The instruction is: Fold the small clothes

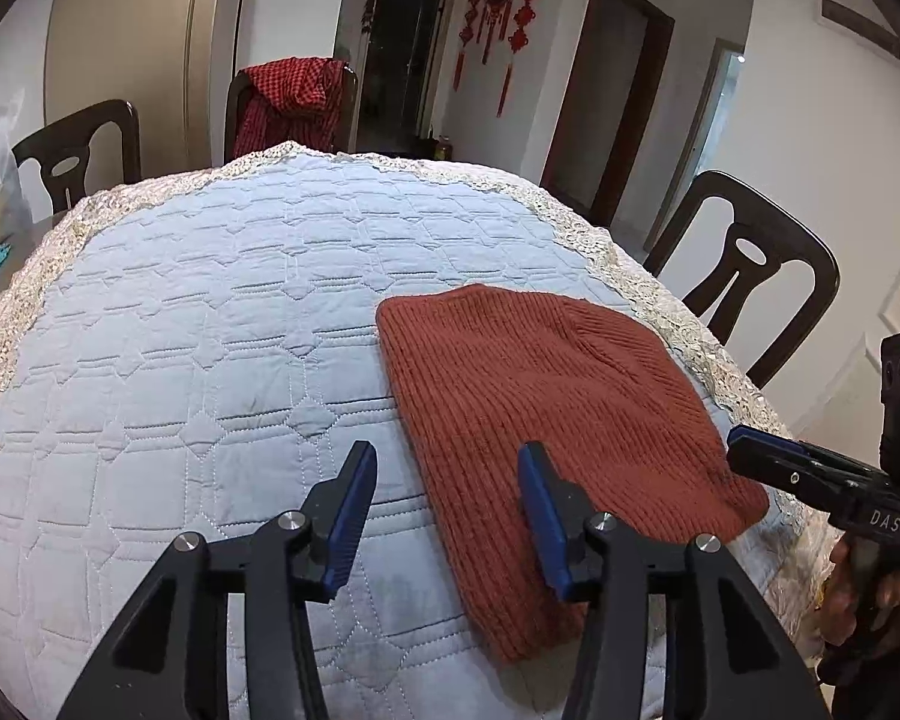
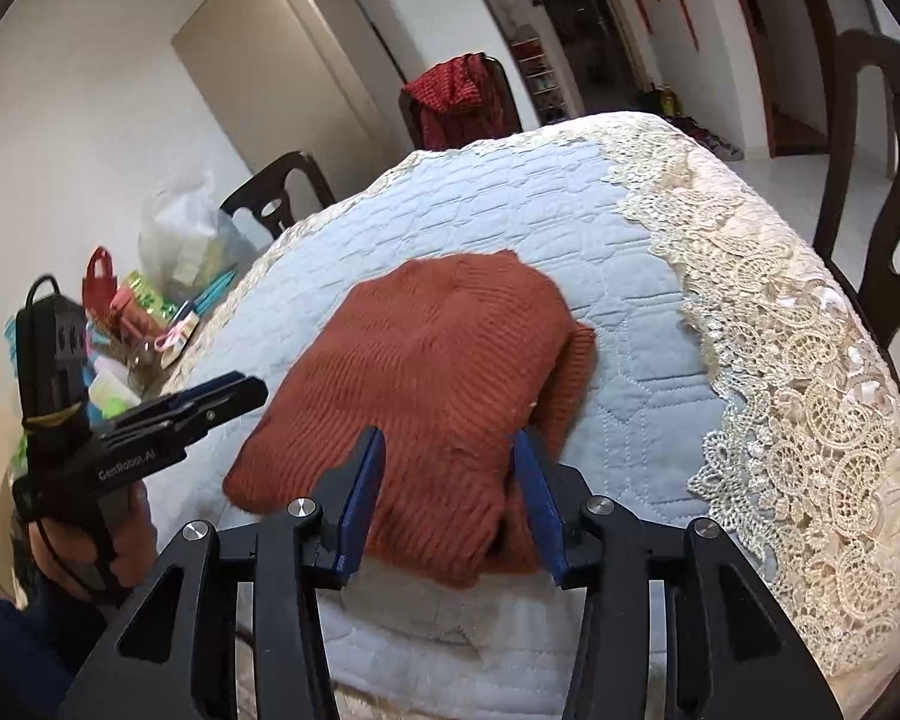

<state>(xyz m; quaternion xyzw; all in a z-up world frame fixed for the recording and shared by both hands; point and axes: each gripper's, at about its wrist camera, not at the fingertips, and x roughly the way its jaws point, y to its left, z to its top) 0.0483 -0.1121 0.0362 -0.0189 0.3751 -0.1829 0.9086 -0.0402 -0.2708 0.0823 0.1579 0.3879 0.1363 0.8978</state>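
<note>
Lying folded, ribbed rust knit on quilted cloth

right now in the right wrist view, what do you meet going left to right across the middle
left hand-held gripper → rust knit garment → blue quilted cover → cream lace edging → dark wooden chair

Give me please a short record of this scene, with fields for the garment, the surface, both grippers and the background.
garment: rust-brown knit sweater, folded, lying flat
surface: blue quilted cover with lace edge
left gripper: open, holds nothing, over the sweater's near left edge
right gripper: open, holds nothing, over the sweater's near edge
background: red checked cloth draped on a chair
</note>
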